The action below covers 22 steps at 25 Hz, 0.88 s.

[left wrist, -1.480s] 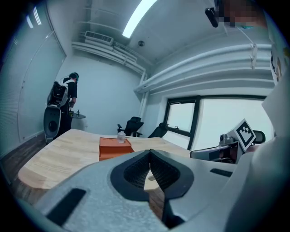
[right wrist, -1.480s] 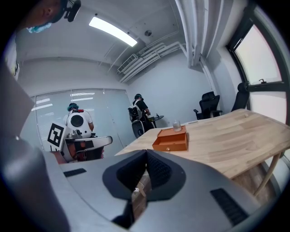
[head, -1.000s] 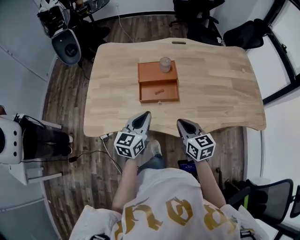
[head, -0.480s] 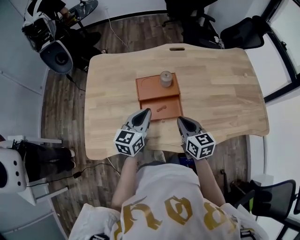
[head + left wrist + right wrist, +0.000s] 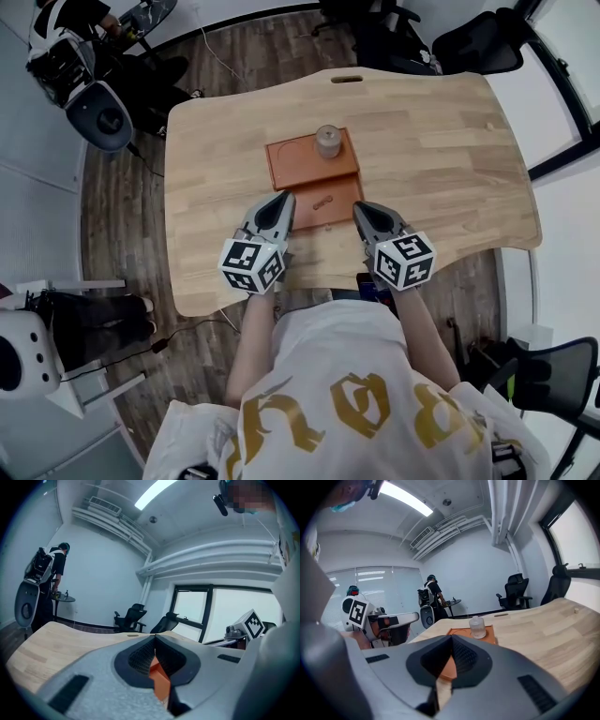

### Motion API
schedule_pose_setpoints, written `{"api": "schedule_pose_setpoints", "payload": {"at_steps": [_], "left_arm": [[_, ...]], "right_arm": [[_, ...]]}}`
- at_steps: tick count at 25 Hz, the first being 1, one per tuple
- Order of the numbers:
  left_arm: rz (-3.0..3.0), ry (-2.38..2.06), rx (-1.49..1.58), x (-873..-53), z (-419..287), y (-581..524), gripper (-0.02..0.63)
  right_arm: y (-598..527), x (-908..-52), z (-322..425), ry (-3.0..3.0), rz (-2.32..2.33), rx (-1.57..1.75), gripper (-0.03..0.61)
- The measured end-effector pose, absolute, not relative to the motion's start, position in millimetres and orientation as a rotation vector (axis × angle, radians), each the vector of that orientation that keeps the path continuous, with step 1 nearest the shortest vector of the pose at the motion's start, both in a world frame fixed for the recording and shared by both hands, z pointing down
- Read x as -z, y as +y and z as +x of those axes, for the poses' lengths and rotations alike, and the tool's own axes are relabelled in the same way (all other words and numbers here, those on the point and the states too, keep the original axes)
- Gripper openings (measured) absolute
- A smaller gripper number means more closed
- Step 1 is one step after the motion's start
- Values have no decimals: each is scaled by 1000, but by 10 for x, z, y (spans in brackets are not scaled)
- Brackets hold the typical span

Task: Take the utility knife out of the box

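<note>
Both grippers, left gripper (image 5: 283, 200) and right gripper (image 5: 359, 207), are pinched closed on nothing just beside the orange box (image 5: 291, 155), so this looks like the approach step imo: the utility knife (image 5: 323, 202) lies in its near open compartment, and one gripper needs to spread and drop over it.

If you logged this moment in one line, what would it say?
left hand-held gripper: shut, empty | right hand-held gripper: shut, empty | small orange utility knife: lying in open orange box, untouched
</note>
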<state>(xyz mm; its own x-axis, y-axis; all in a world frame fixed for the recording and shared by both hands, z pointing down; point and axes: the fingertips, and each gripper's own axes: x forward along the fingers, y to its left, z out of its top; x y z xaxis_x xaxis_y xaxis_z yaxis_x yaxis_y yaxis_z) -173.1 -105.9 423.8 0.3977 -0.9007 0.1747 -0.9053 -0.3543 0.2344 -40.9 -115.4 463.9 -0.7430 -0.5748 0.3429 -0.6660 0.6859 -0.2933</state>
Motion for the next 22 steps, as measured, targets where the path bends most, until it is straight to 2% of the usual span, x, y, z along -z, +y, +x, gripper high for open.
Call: {"api": "schedule_pose_setpoints", "payload": {"at_steps": [22], "left_arm": [[2322, -1523, -60, -4488, -1627, -1149, 11]], "right_arm": [[-1263, -4815, -237, -2634, 1034, -664, 11]]}}
